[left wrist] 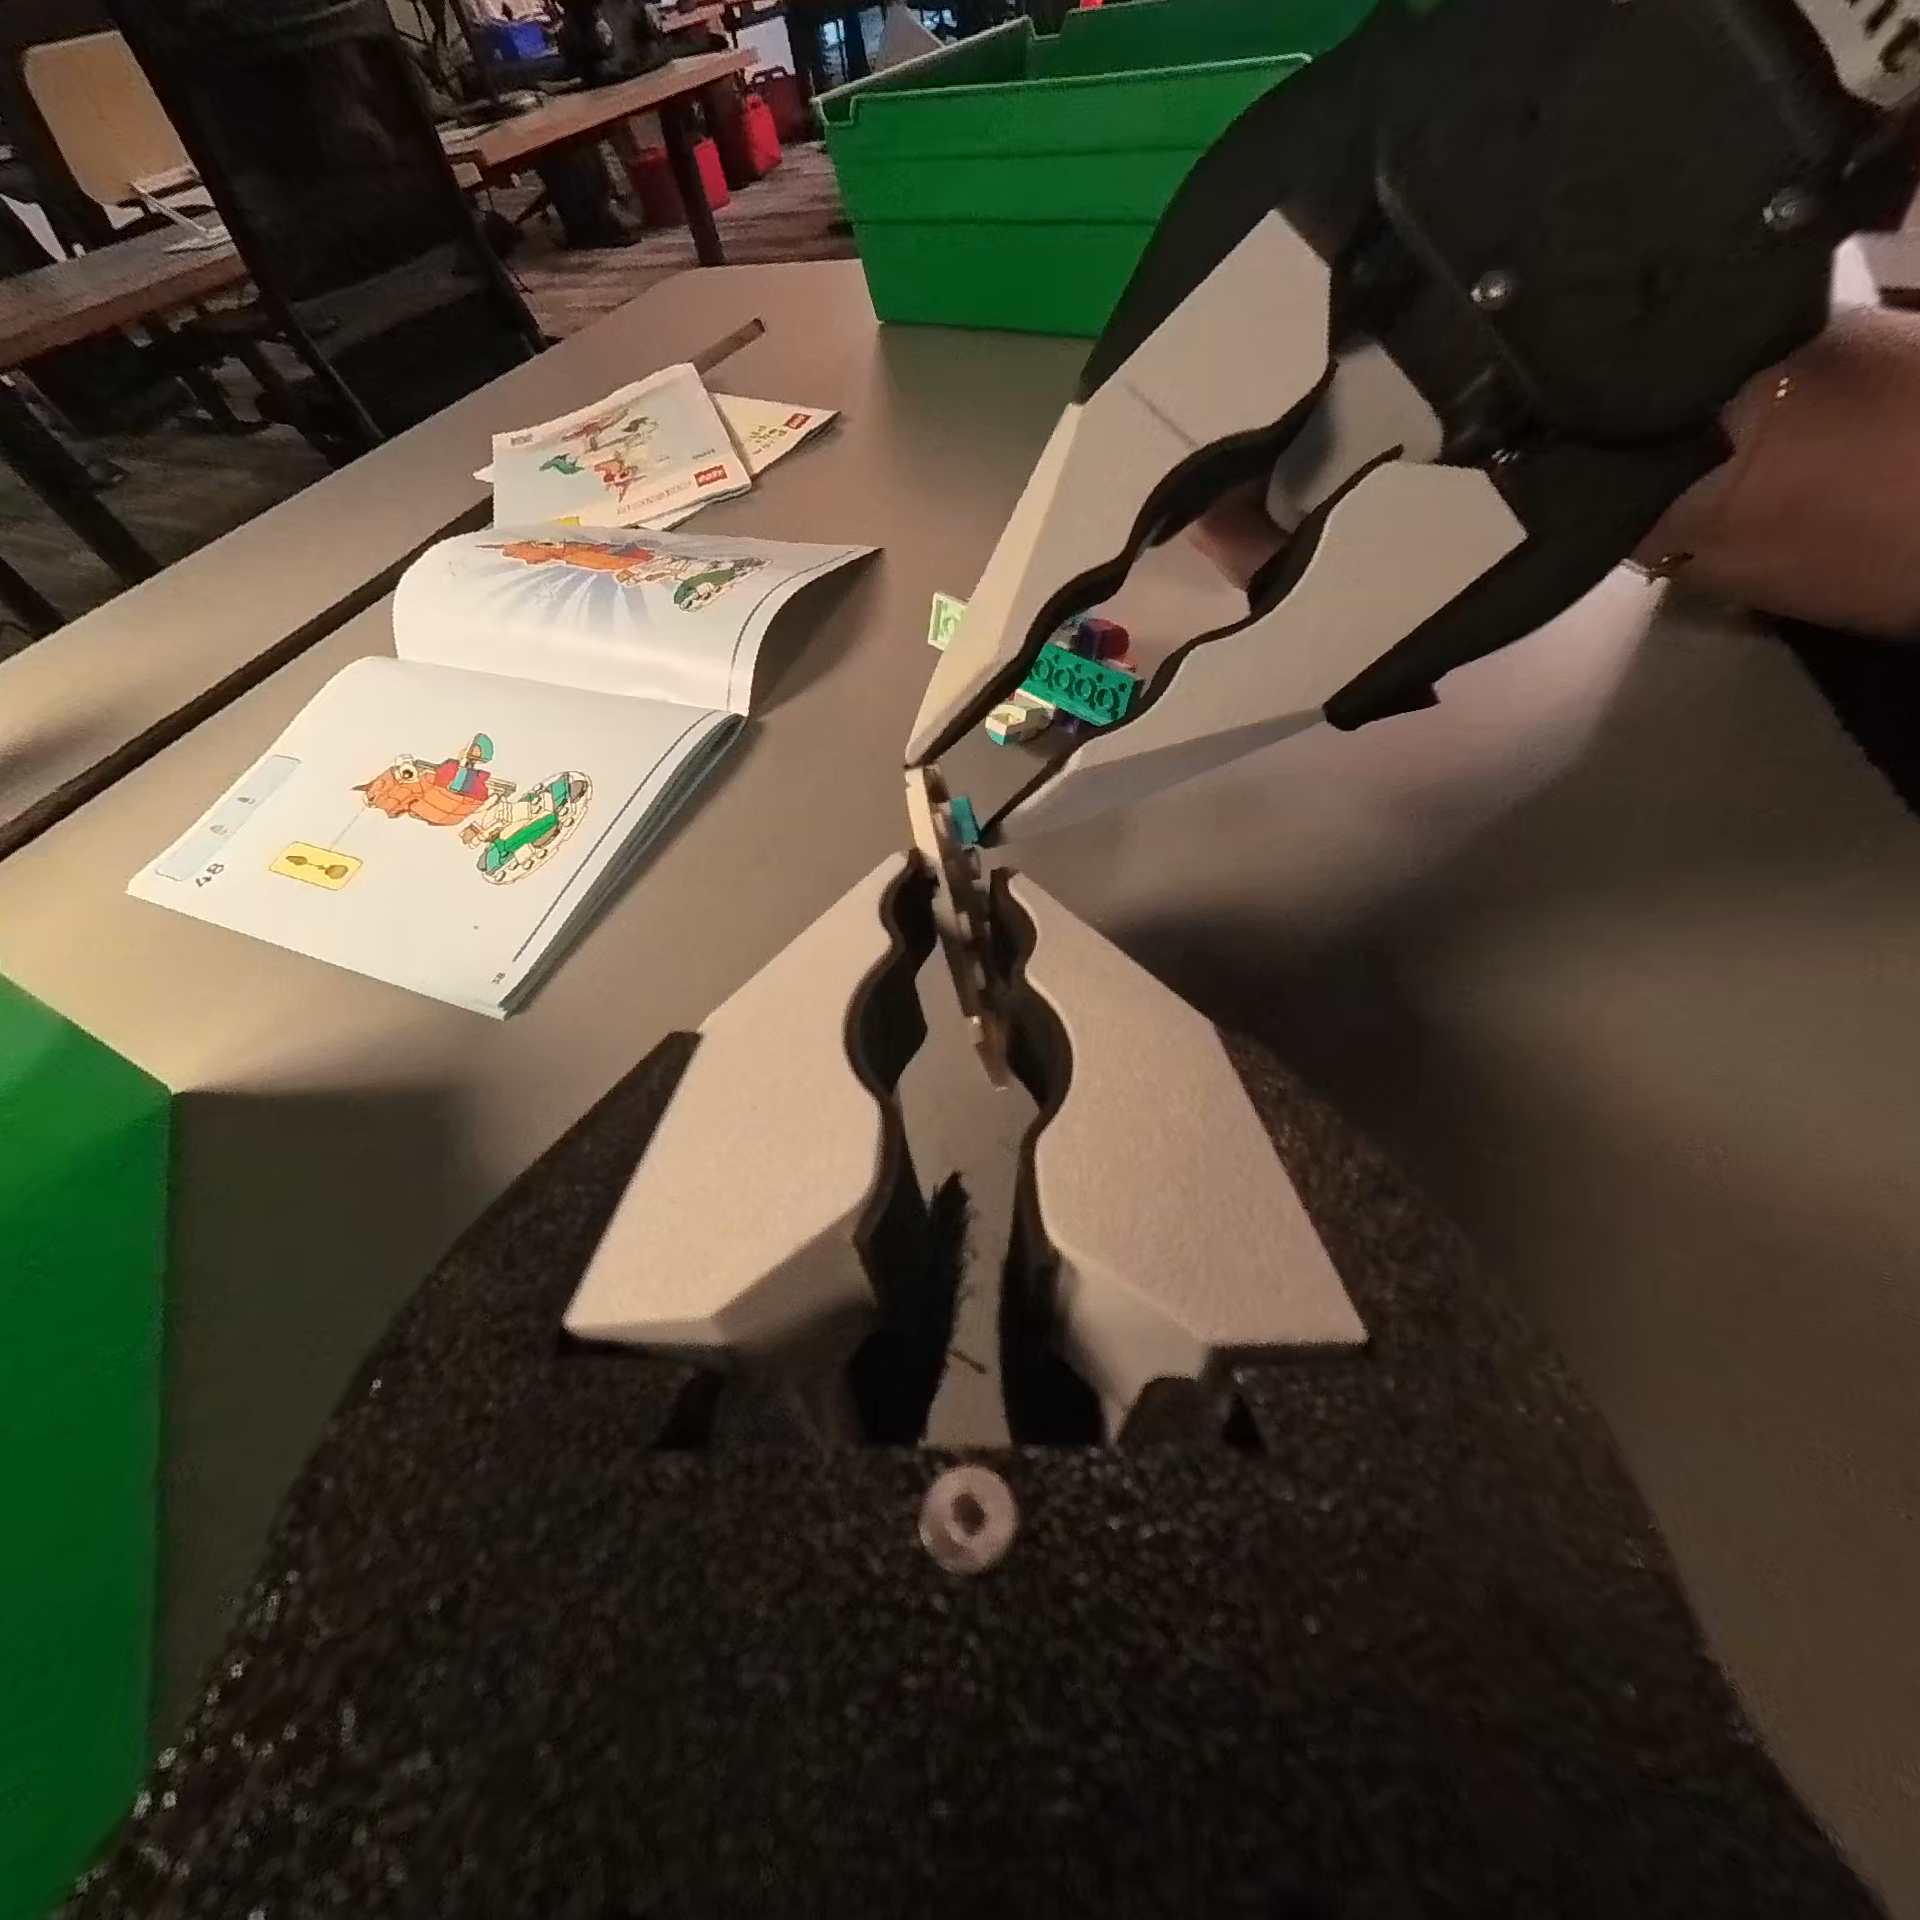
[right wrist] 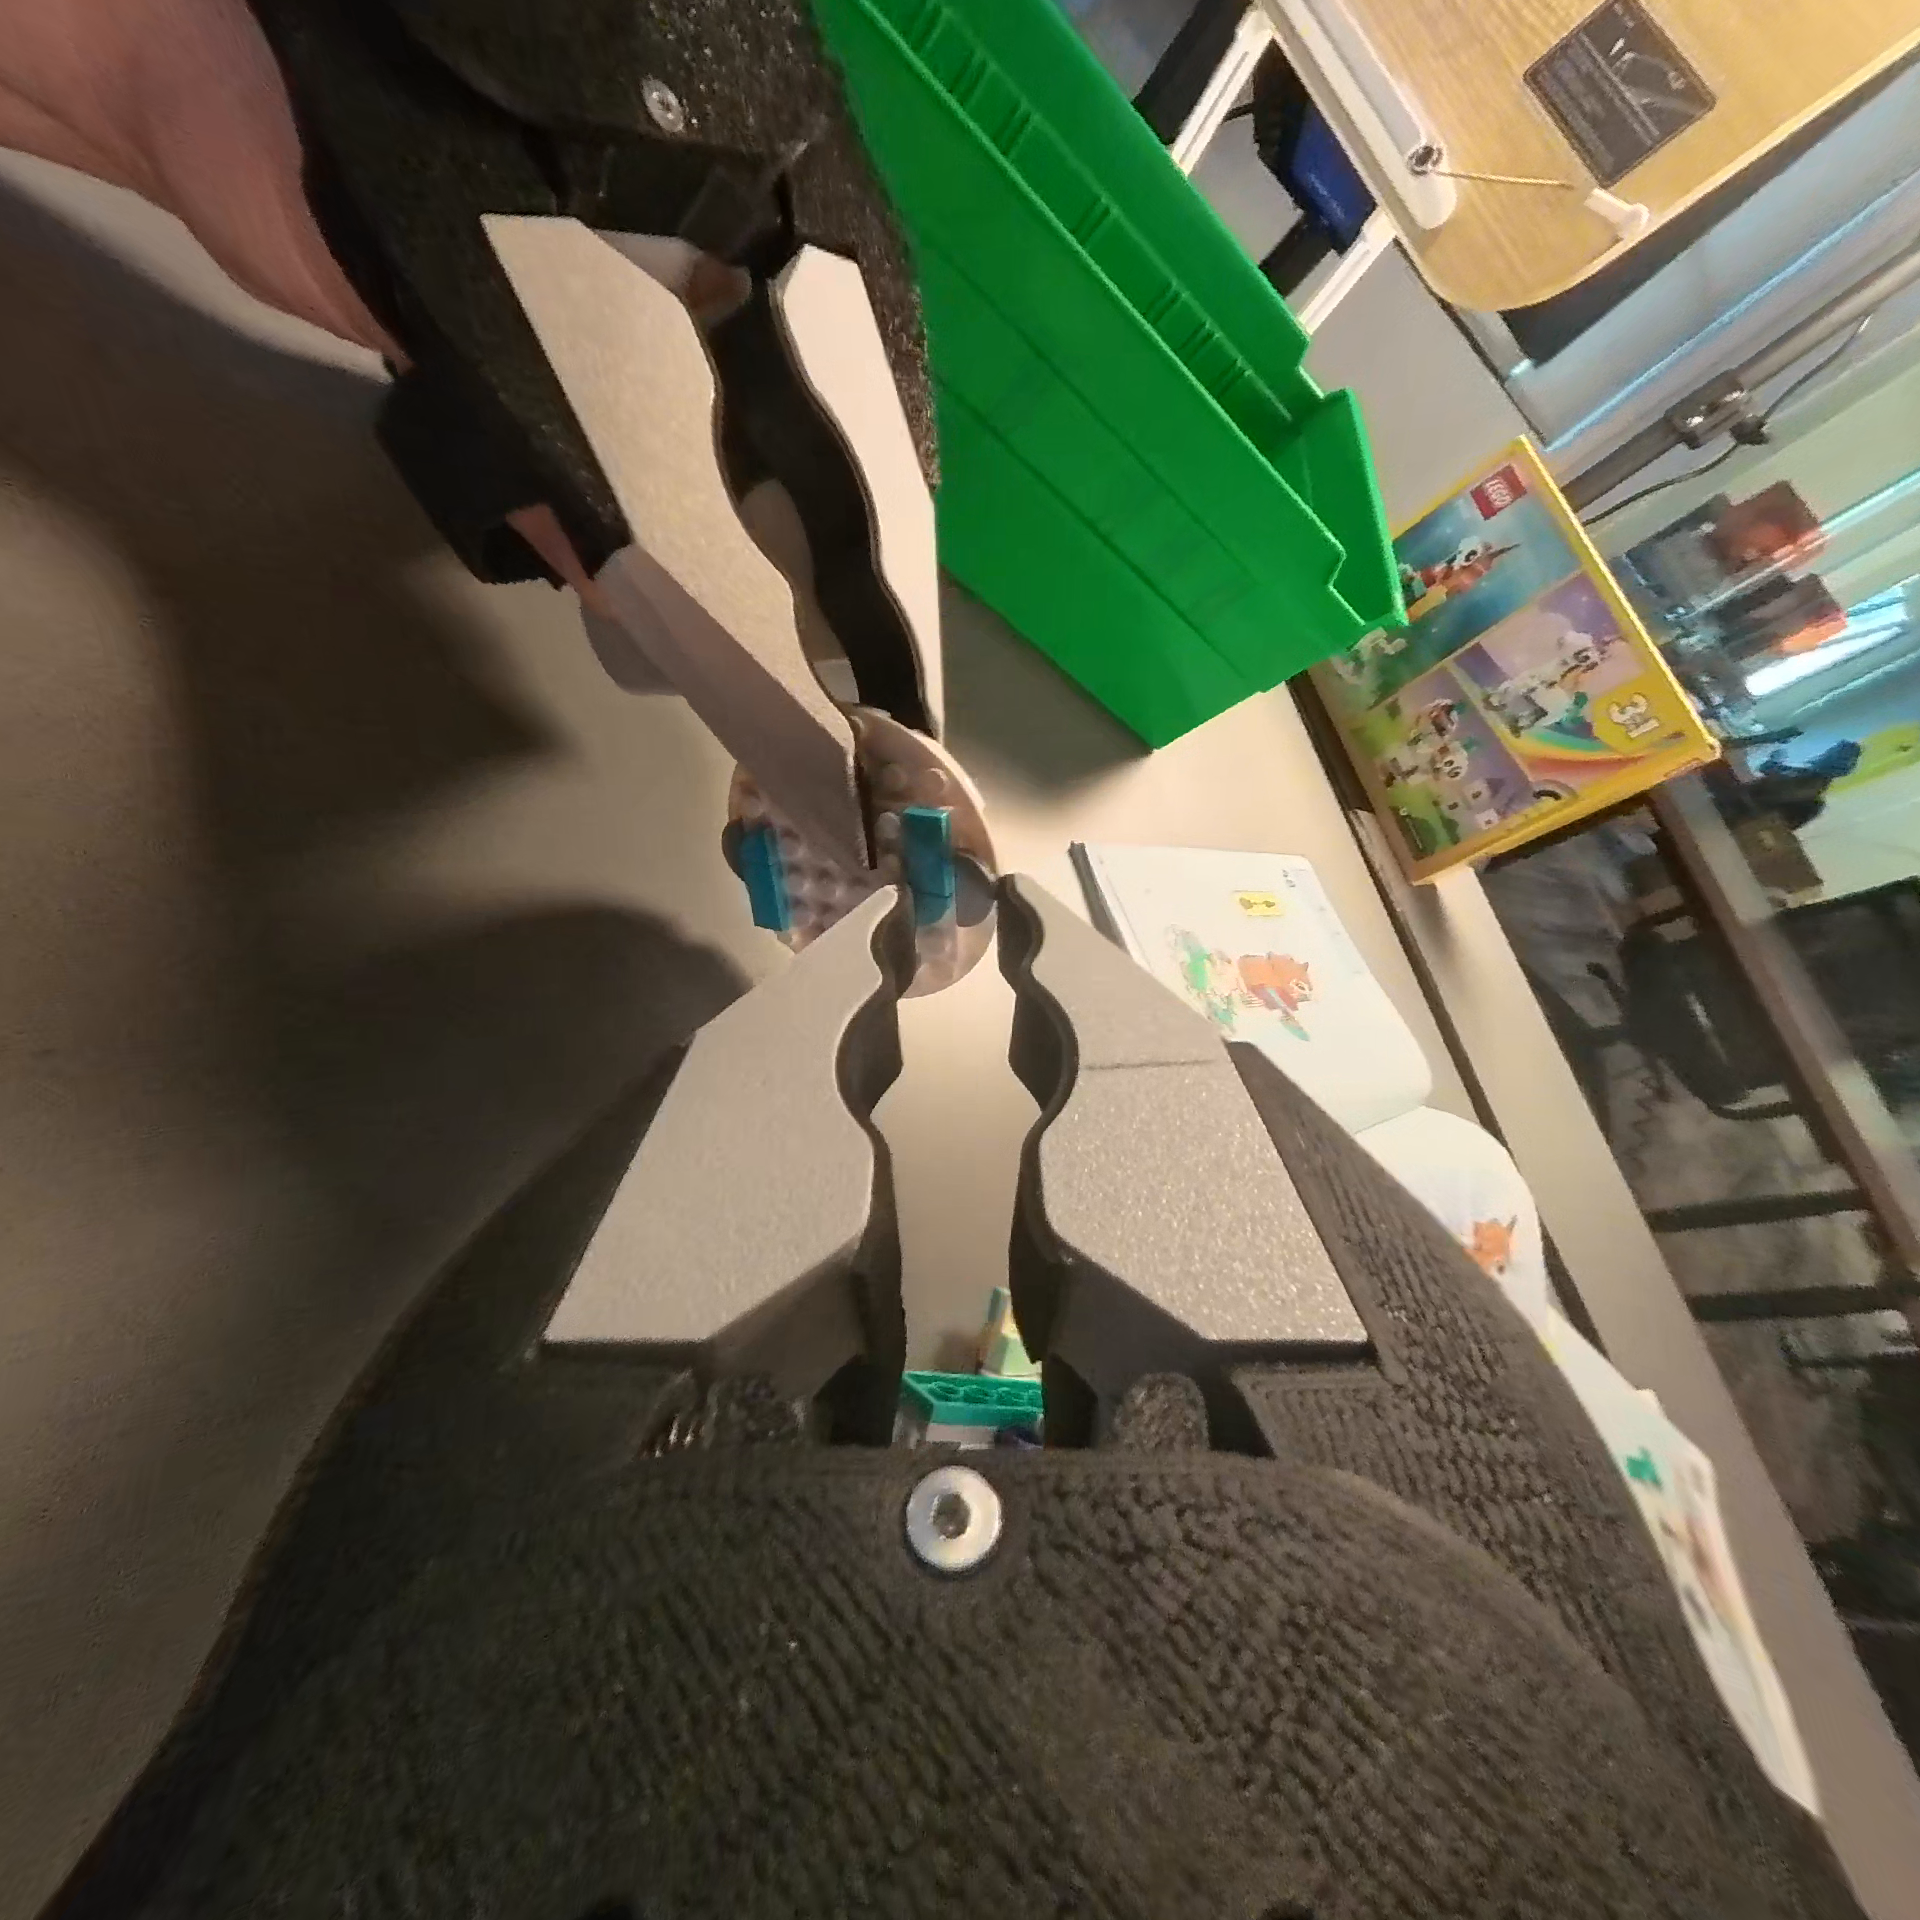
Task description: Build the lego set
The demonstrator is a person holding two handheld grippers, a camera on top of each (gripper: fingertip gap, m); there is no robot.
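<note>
Two tools meet over the grey desk [left wrist: 1455, 1039], and both bear on one small assembly held clear of the surface.

**Left tool** [left wrist: 951, 868]: closed on a round, pale studded plate [left wrist: 961, 935]. You hold the plate edge-on between the fingers, with its upper rim standing proud of the tips. The pads sit on both faces of the plate.

**Right tool** [right wrist: 951, 888]: comes in from above and to the right, with your hand [left wrist: 1818, 468] behind it. Its jaws are slightly apart. One fingertip rests against a small teal piece [left wrist: 964, 816] on the studded face, and the other sits at the plate's upper rim. I cannot tell whether it is pinching or only touching.

**Plate**: a second teal piece [right wrist: 764, 868] sits on the same face, near the opposite edge.

**Surroundings**
- An open instruction booklet [left wrist: 468, 790] lies to the left.
- Two closed booklets [left wrist: 623, 447] lie beyond it.
- A little heap of loose bricks [left wrist: 1081, 681] rests on the desk behind the right tool.
- A green bin [left wrist: 997, 187] stands at the far edge.
- A picture box [right wrist: 1507, 665] stands past the bin.

**Assessment**
- The plate is thin and gripped low, so force on its face would tend to lever it in the left tool.
- Keep the left tool square and firm.
- Keep the right tool's contact flat on the teal piece, not on its corner.
</note>
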